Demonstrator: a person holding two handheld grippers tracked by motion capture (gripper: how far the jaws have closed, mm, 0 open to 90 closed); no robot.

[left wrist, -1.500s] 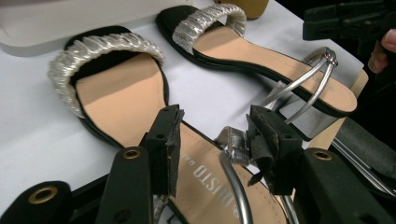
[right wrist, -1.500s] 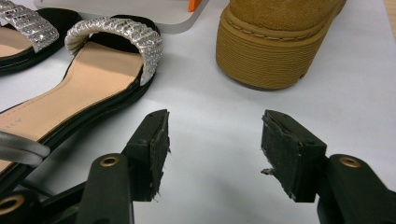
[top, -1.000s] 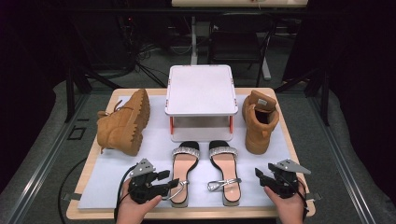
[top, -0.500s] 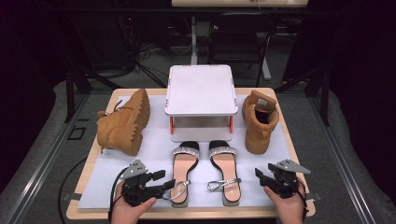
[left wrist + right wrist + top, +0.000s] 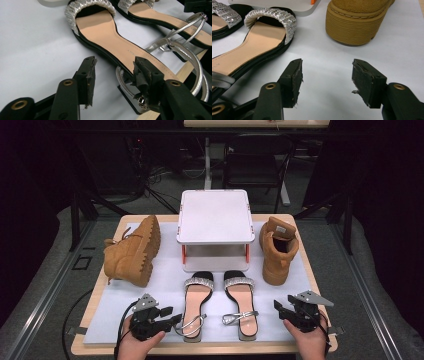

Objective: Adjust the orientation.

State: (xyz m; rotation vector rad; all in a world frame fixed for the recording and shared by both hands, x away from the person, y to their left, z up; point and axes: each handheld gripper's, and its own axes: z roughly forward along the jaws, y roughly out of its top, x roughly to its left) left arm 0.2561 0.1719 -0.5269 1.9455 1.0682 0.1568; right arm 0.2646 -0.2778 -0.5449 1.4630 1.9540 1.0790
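Note:
Two black sandals with silver straps lie side by side at the front of the white mat, the left sandal [image 5: 196, 304] [image 5: 105, 32] and the right sandal [image 5: 241, 301] [image 5: 254, 42]. My left gripper [image 5: 172, 320] [image 5: 115, 65] sits low at the left sandal's heel. Its jaws have just been closing, and the heel edge and a silver ankle strap [image 5: 125, 82] lie between them, but the pads do not press on them. My right gripper [image 5: 278, 306] [image 5: 327, 68] rests open on the mat right of the right sandal, with nothing between its fingers.
A tan boot [image 5: 132, 251] lies on its side at the left, and another tan boot [image 5: 277, 251] [image 5: 359, 22] stands upright at the right. A white two-tier stand [image 5: 215, 217] with orange posts sits behind the sandals. The wooden table's front edge [image 5: 210, 347] is close to both hands.
My left gripper has shifted slightly leftward at the left sandal's heel and its jaws have narrowed. The right gripper and the shoes have not moved.

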